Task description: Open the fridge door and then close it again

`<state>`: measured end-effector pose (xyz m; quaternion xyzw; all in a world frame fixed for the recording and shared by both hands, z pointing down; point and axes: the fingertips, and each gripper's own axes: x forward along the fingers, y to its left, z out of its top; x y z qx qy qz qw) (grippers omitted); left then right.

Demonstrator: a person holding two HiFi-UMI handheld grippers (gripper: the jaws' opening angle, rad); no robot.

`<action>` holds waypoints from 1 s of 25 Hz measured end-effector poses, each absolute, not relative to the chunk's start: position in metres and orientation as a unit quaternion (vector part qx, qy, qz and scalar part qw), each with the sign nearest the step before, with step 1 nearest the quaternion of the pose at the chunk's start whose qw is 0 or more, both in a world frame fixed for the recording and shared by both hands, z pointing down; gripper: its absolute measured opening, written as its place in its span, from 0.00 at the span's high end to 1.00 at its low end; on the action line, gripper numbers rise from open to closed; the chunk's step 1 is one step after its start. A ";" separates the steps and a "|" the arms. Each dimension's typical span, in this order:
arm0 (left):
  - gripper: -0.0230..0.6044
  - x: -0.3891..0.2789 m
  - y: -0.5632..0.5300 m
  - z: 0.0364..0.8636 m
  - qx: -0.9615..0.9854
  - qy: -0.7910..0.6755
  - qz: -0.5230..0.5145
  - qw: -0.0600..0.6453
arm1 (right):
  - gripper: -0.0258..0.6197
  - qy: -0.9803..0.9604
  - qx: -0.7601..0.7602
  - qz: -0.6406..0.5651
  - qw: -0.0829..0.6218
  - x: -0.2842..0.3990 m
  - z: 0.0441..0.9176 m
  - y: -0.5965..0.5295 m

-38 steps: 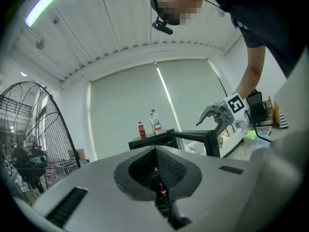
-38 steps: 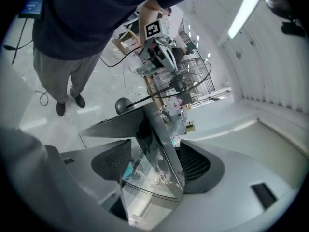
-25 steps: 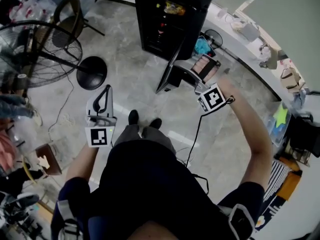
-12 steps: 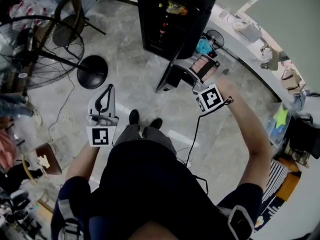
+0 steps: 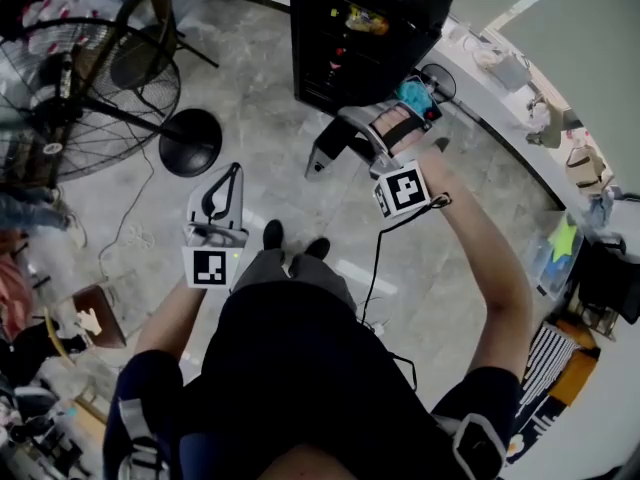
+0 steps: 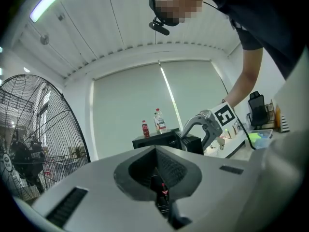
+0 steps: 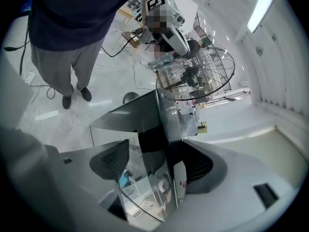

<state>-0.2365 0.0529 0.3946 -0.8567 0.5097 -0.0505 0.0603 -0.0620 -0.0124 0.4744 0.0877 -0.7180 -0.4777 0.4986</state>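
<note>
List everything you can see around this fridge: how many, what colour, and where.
fridge: one, black, top centre of the head view, drinks inside
fridge door: one, glass-fronted, swung open toward the person
bottles: two, one red, one pale, on the fridge top
floor fan: one, black, left of the person
counter: one, white, right, cluttered
left gripper: one, grey, shut, empty, held level
right gripper: one, grey, clamped on the door's edge
person: one, dark top, grey trousers
</note>
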 end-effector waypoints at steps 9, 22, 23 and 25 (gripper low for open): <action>0.93 -0.256 0.033 0.401 -0.865 0.496 -0.047 0.062 | 0.41 -0.719 0.129 -0.449 0.515 -0.104 0.477 -0.054; 0.93 -0.281 -0.005 0.399 -0.887 0.456 -0.033 0.066 | 0.42 -0.712 0.197 -0.411 0.535 -0.152 0.475 -0.128; 0.93 -0.282 -0.008 0.398 -0.889 0.450 -0.036 0.074 | 0.42 -0.711 0.203 -0.407 0.536 -0.155 0.475 -0.134; 0.93 -0.281 -0.012 0.398 -0.894 0.435 -0.047 0.094 | 0.42 -0.709 0.214 -0.401 0.538 -0.159 0.475 -0.146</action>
